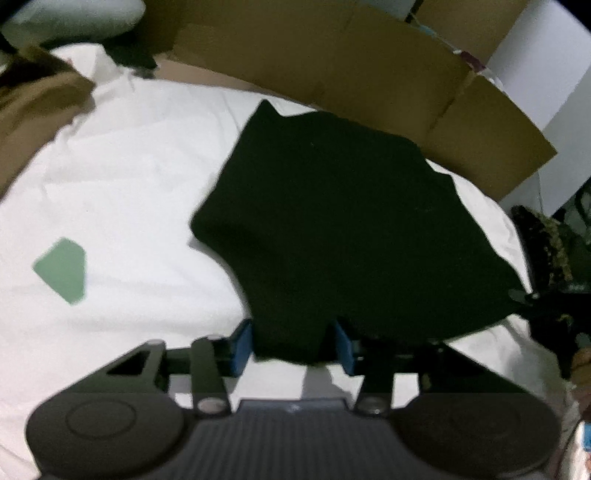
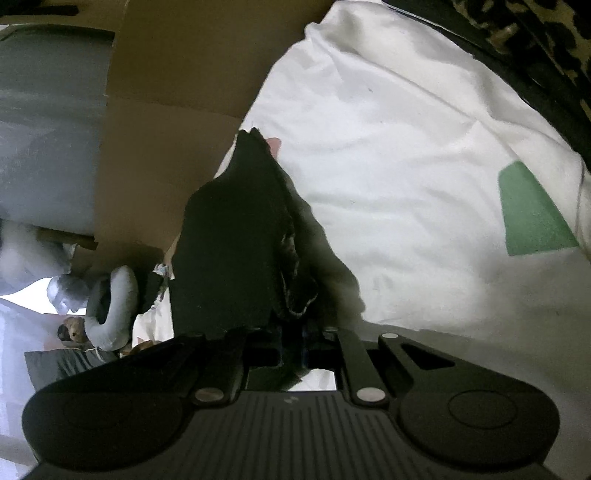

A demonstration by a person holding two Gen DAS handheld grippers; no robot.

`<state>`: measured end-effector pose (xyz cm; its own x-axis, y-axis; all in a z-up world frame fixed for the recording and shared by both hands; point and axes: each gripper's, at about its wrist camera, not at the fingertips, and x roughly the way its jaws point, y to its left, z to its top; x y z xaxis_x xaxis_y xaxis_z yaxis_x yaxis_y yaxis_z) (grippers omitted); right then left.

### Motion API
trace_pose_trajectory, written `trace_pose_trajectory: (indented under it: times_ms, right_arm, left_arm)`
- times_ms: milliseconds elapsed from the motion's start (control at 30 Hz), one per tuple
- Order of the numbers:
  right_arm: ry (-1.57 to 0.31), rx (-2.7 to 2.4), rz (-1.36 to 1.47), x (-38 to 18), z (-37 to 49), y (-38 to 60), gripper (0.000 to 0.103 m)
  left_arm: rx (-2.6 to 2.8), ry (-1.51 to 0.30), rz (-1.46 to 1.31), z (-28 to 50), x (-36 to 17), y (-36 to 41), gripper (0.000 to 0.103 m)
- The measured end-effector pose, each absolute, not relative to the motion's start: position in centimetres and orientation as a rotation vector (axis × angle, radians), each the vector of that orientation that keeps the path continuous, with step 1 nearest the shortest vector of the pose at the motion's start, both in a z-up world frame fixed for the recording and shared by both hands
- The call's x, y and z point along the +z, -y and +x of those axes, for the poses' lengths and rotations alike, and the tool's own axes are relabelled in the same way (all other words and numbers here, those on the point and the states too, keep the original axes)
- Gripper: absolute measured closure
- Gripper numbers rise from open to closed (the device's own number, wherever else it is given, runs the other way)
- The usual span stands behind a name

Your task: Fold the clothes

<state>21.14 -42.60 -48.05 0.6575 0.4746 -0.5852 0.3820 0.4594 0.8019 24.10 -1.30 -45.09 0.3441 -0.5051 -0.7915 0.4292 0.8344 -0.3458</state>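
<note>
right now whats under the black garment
The black garment lies on the white sheet, which shows all around it. Whatever else may be beneath the cloth is covered.

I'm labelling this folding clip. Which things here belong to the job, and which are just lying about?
Job: black garment, left gripper, right gripper, white sheet beneath.
Lying about: green patch, cardboard, grey ring cushion, patterned fabric.

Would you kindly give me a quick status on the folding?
Right gripper shut on black garment. Left gripper straddles its near edge, pads apart. Garment lies on white sheet. Nothing in the way.
</note>
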Motion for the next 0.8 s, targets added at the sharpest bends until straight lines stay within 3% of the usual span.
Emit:
trace_pose_trajectory:
  times_ms: [133,167,200,300,433,800]
  right_arm:
    - [-0.920,0.038,1.167,-48.8,21.1,42.3,0.091]
    - [-0.925,0.037,1.164,-48.9,21.3,42.2,0.089]
    - [-0.927,0.036,1.160,-49.1,21.4,42.2,0.086]
    - [-0.898,0.038,1.197,-49.4,21.2,42.7,0.090]
    - [-0.889,0.048,1.199,-49.1,20.8,42.4,0.095]
    - [-0.924,0.111,1.184,-47.5,19.7,41.1,0.096]
  left_arm:
    - [-0.593,-1.089,-0.146,24.3,-45.7,1.0,0.060]
    - [-0.589,-1.098,-0.161,24.5,-45.7,0.9,0.066]
    - [-0.588,-1.105,-0.169,24.6,-45.7,0.9,0.078]
    - [-0.584,-1.123,-0.193,24.6,-45.7,0.9,0.089]
    - [-0.576,-1.138,-0.196,24.7,-45.3,0.9,0.093]
    - [-0.589,-1.104,-0.156,24.0,-41.8,-0.3,0.095]
